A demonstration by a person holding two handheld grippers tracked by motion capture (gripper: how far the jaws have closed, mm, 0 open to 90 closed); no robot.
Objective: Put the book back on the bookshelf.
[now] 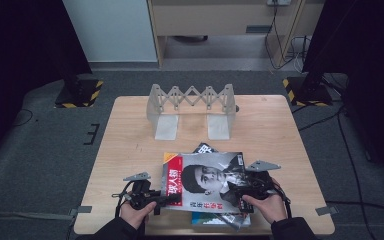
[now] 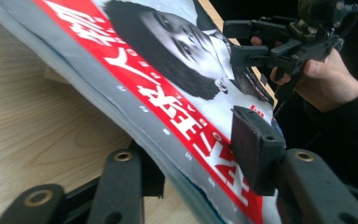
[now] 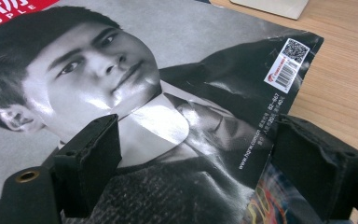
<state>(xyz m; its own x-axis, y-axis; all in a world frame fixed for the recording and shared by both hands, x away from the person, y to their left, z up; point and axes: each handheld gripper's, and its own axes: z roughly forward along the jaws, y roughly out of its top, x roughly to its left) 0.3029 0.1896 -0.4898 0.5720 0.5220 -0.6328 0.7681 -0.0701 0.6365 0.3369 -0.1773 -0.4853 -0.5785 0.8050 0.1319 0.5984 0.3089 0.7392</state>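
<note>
A magazine (image 1: 205, 177) with a red band and a black-and-white portrait on its cover tops a small stack at the table's front edge. My left gripper (image 1: 169, 199) reaches in at its left edge. In the left gripper view that edge (image 2: 135, 98) is tilted up off the wood and passes between my left gripper's (image 2: 196, 151) jaws, one under it and one over the cover; I see no firm pinch. My right gripper (image 1: 236, 192) hovers over the cover's lower right part, open, its pads (image 3: 91, 154) wide apart above the cover (image 3: 121, 70).
A grey zigzag folding rack (image 1: 192, 102) stands at the back of the wooden table (image 1: 130, 130). A black magazine (image 1: 206, 147) and a blue one (image 1: 205, 218) peek from under the top one. Across the cover, a hand (image 2: 326, 79) holds the right gripper (image 2: 235, 42).
</note>
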